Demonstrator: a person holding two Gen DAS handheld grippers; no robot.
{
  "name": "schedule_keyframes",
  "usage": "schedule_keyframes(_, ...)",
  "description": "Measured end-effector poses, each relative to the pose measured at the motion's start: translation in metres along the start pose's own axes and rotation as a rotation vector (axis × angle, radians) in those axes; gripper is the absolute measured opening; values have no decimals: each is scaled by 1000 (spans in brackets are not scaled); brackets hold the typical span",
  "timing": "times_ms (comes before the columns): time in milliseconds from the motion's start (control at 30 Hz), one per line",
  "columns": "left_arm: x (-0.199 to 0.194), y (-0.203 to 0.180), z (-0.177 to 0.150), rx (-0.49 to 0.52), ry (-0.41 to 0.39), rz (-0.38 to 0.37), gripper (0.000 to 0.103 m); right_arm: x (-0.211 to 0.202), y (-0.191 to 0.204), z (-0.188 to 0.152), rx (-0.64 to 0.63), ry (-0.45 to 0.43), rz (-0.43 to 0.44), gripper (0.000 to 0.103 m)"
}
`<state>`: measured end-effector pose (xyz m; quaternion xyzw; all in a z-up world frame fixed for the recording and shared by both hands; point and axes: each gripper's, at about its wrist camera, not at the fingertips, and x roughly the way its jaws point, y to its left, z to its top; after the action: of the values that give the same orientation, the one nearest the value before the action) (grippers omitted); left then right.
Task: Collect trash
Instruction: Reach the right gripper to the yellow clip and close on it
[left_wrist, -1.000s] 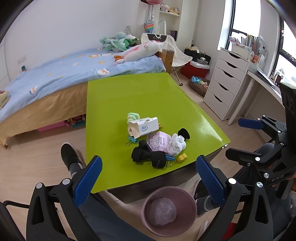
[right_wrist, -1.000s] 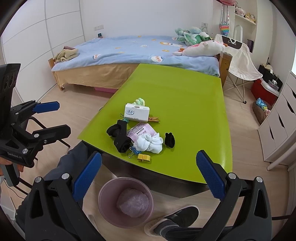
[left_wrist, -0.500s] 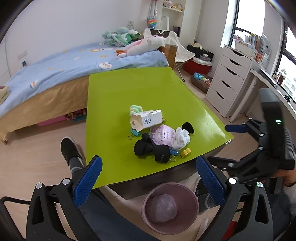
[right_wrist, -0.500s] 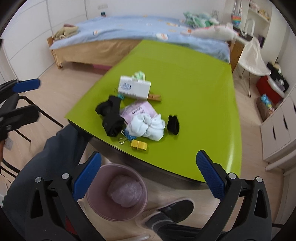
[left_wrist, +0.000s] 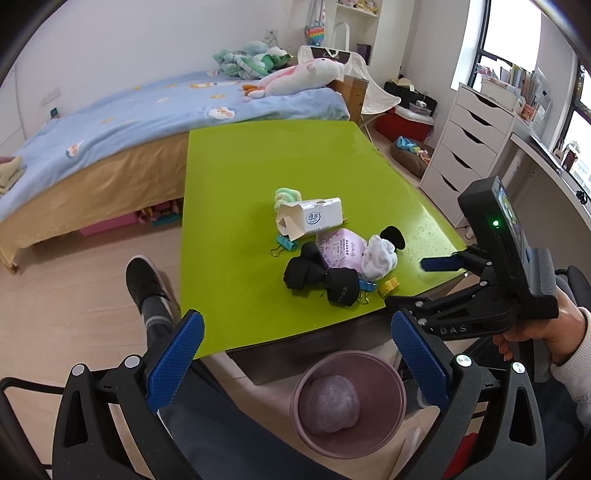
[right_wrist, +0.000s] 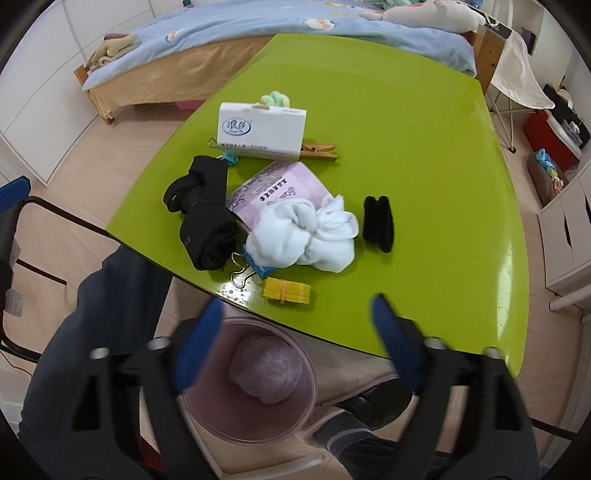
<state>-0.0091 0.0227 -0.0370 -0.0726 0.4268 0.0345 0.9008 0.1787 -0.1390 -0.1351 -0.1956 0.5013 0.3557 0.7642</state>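
Right gripper (right_wrist: 295, 325) closing empty over the near edge of the green table (right_wrist: 424, 110), low in its own view; left gripper (left_wrist: 295, 354) wide open and empty at the bottom of its view.

The clutter sits mid-frame: a white carton (right_wrist: 260, 131), a pink packet (right_wrist: 280, 190), a wadded white cloth (right_wrist: 303, 236), black socks (right_wrist: 207, 218), a yellow clip (right_wrist: 286, 291) and a blue binder clip (right_wrist: 255, 271) nearest the edge. The pink bin (right_wrist: 251, 387) stands on the floor just below that edge. Carton and packet look light, thin-walled and easily crushed, so I would pinch each across its narrow sides. The cloth looks soft and yielding; bite deep into the bunched middle. The small clips look hard and likely to skid on the glossy top.
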Motion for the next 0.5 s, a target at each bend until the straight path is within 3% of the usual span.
schedule_keyframes(300,2,2,-3,-6,4,0,97,11,7,5,-12,15,2,50)
schedule_keyframes(433,3,3,-3,-6,5,-1,97,15,7,3,-11,16,-6,30)
schedule_keyframes(500,3,3,-4,-7,5,-1,97,14,7,2,-12,10,-5,30)
